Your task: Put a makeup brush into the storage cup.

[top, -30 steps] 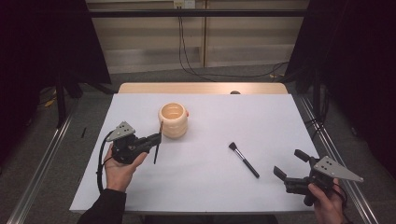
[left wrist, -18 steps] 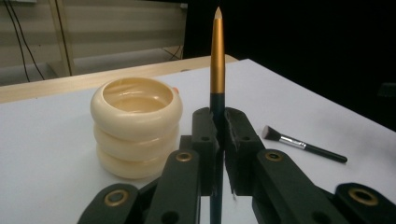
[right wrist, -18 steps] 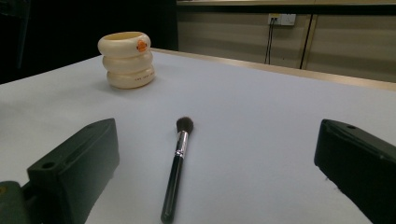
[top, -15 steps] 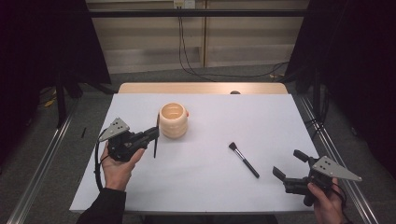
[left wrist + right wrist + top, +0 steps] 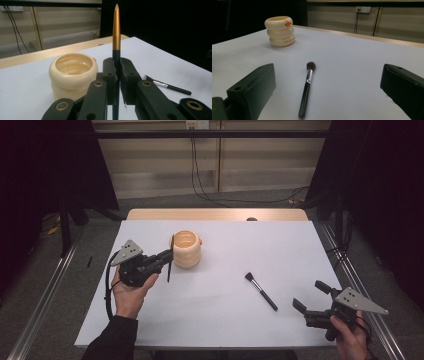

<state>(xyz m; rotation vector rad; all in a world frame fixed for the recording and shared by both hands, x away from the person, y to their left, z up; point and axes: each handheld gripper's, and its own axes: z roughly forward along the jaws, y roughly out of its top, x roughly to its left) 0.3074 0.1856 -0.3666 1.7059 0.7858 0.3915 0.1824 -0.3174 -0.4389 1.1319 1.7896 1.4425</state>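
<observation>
Standing upright between the clenched jaws of the left gripper (image 5: 169, 257), a slim pencil-like brush (image 5: 116, 32) w/ gold ferrule, pale pointed tip and dark handle sits just beside the cream ribbed pot (image 5: 187, 249), at the pot's 9 o'clock in the high view; tip is level w/ the pot's rim, can't tell if it touches. Pot has a small orange mark on its side. At approx 4 o'clock from the pot, well apart, a black-handled makeup brush (image 5: 260, 291) lies flat, bristles toward the pot, nothing between them. Right gripper (image 5: 311, 297) is near the table's 4 o'clock corner, jaws spread wide & holding nothing, w/ the makeup brush lying ahead between them in the right gripper view. White table (image 5: 280, 245), wood strip along the far edge. Room: dark curtains both sides, pale wall panels, cables hanging at 12 o'clock, grey floor.
</observation>
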